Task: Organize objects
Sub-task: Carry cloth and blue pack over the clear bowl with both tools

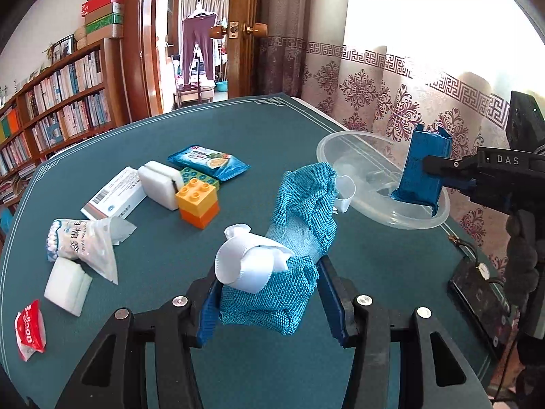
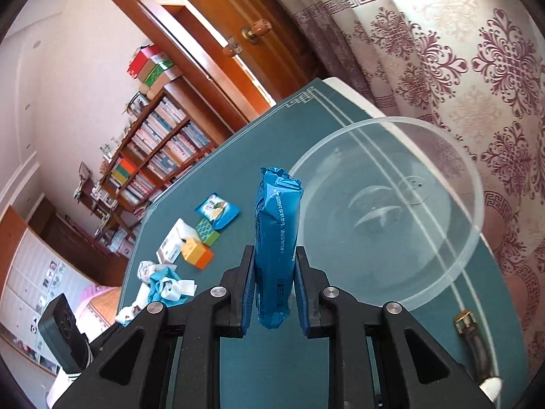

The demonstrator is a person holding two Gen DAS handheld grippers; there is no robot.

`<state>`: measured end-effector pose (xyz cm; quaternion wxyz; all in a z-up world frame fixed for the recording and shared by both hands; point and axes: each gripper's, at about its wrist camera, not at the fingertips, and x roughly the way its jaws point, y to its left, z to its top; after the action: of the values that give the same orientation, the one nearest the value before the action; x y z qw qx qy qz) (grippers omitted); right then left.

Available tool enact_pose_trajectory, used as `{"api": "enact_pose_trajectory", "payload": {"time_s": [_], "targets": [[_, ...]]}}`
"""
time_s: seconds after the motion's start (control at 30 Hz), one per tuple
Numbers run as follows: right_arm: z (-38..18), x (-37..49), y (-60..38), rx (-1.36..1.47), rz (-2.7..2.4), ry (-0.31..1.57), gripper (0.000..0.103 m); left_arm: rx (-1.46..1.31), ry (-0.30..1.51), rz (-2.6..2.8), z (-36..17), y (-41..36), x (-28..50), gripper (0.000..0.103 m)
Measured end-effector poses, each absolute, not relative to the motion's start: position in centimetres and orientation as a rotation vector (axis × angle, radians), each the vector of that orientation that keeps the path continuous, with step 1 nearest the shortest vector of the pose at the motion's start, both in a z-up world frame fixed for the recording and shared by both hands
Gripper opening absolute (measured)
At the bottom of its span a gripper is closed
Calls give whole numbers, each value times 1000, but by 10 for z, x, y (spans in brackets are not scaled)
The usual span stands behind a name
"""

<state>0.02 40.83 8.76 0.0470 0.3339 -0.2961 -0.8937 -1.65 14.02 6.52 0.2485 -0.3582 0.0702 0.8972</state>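
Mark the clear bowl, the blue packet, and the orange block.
clear bowl (image 2: pixel 475 184), right wrist view, far rim
blue packet (image 2: pixel 277 225), right wrist view, middle of wrapper
orange block (image 1: pixel 197 201), left wrist view, front face

On my left wrist feed I read "DAS" in pale letters on the black body of the right claw (image 1: pixel 430 164). The red sachet (image 1: pixel 30 330) at the surface's near left edge carries white lettering that looks like "Balloon". The bag of cotton swabs (image 1: pixel 80 243) shows small print reading "COTTON SWAB". The blue packet (image 2: pixel 277 238) bears Chinese characters too small for me to read.
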Motion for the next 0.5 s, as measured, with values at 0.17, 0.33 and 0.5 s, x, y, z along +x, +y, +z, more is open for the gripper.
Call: {"api": "enact_pose_trajectory", "payload": {"time_s": [0.17, 0.33, 0.5], "targets": [[79, 0, 442, 1082, -2763, -960, 22, -959, 197, 2378, 74, 181, -28, 55], [71, 1, 460, 1139, -2808, -959, 22, -943, 188, 2321, 81, 218, -40, 55], [62, -3, 472, 1193, -2802, -978, 22, -944, 179, 2276, 86, 249, -54, 55]]}}
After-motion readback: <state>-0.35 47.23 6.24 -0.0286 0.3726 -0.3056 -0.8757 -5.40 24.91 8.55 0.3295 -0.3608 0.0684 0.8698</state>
